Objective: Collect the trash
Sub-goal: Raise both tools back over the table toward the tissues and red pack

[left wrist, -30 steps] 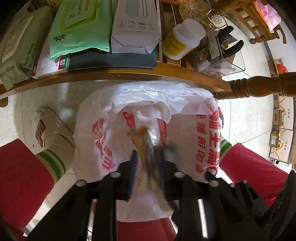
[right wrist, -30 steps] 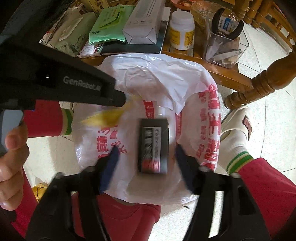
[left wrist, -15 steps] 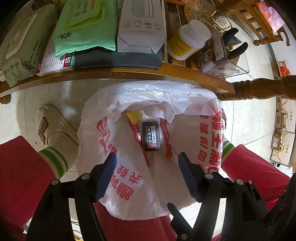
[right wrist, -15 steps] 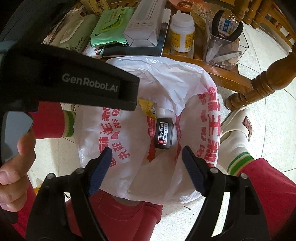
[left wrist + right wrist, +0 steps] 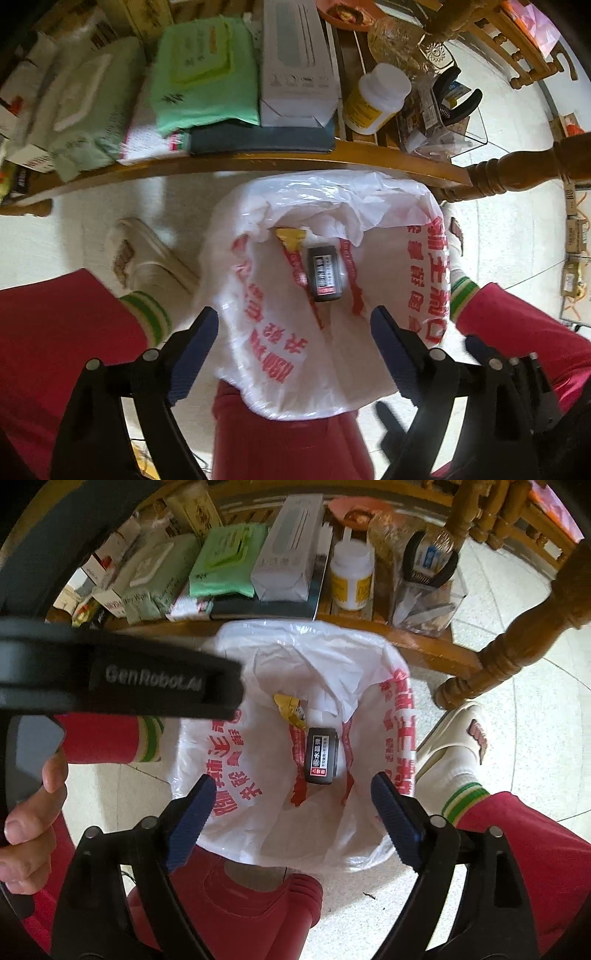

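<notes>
A white plastic bag with red print stands open on the floor between a person's red-trousered legs. Inside it lie a black box with a label and a yellow wrapper. My left gripper hangs above the bag's near rim, its jaws opening wide with nothing between them. Beside it my right gripper also points down over the bag, jaws opening and empty. The left gripper's black body crosses the left of the right wrist view.
A wooden table edge runs just past the bag, loaded with green wipes packs, a white carton, a yellow-labelled bottle and a clear holder with pliers. A turned table leg stands right. Slippered feet flank the bag.
Both grippers let go: the yellow wrapper and the black box dropped into the bag. Both jaws spread wide and both grippers rose away from the bag.
</notes>
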Demonstrator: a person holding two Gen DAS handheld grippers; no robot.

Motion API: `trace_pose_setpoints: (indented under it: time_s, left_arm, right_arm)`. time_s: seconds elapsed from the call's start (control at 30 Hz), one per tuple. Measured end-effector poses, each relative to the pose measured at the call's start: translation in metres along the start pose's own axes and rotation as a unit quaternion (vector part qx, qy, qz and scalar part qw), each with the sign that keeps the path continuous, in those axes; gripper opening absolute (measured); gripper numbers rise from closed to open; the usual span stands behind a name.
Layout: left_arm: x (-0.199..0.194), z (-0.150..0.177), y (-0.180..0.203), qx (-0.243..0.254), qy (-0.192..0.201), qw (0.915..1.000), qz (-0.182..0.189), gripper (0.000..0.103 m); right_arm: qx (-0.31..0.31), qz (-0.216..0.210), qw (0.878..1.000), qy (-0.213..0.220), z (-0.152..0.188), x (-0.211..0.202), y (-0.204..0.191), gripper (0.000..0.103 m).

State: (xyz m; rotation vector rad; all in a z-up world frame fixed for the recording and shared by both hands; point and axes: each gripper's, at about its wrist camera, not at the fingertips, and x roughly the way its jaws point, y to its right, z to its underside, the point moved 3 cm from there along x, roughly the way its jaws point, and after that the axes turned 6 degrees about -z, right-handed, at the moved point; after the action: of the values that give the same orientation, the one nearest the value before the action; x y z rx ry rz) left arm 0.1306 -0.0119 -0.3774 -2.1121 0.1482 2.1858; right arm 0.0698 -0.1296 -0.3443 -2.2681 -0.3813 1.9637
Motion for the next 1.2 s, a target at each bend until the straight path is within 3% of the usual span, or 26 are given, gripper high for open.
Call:
trace_pose_setpoints:
  time_s: [0.13,0.3,0.43,0.5,0.6,0.7,0.83,1.07,1.2]
  left_arm:
    - [-0.027,0.015,-0.007,0.010,0.027,0.9993,-0.023,0.085]
    - [-0.076,0.047,-0.019,0.034,0.061,0.9970,-0.032,0.085]
    - [-0.148,0.060,-0.033,0.053,0.105,0.9925,-0.032,0.085]
    - [-0.183,0.060,-0.038,0.064,0.130,0.9890,-0.030,0.086]
    - [-0.264,0.052,-0.044,0.095,0.197,0.9749,-0.041,0.093]
    - [-0.330,0.042,-0.047,0.118,0.239,0.9624,-0.050,0.095]
    - [-0.391,0.029,-0.042,0.142,0.239,0.9600,-0.036,0.095]
    - [-0.425,0.005,-0.016,0.196,0.195,0.9595,-0.055,0.095]
    - [-0.440,-0.006,-0.001,0.215,0.178,0.9587,-0.053,0.095]
  right_arm:
    - [0.010,0.001,1.000,0.024,0.003,-0.027,-0.002,0.088]
    - [0.007,-0.013,0.996,0.088,0.007,-0.090,-0.005,0.088]
    - [-0.018,0.003,0.989,0.145,-0.004,-0.153,-0.008,0.089]
    - [-0.034,0.009,0.983,0.182,-0.012,-0.192,-0.007,0.089]
    - [-0.077,0.040,0.966,0.243,-0.028,-0.257,-0.009,0.096]
    - [-0.131,0.088,0.939,0.305,-0.039,-0.327,-0.018,0.096]
    - [-0.181,0.124,0.913,0.344,-0.048,-0.383,-0.029,0.096]
    - [-0.261,0.162,0.874,0.377,-0.060,-0.438,-0.055,0.096]
    - [-0.281,0.151,0.870,0.376,-0.074,-0.452,-0.060,0.096]
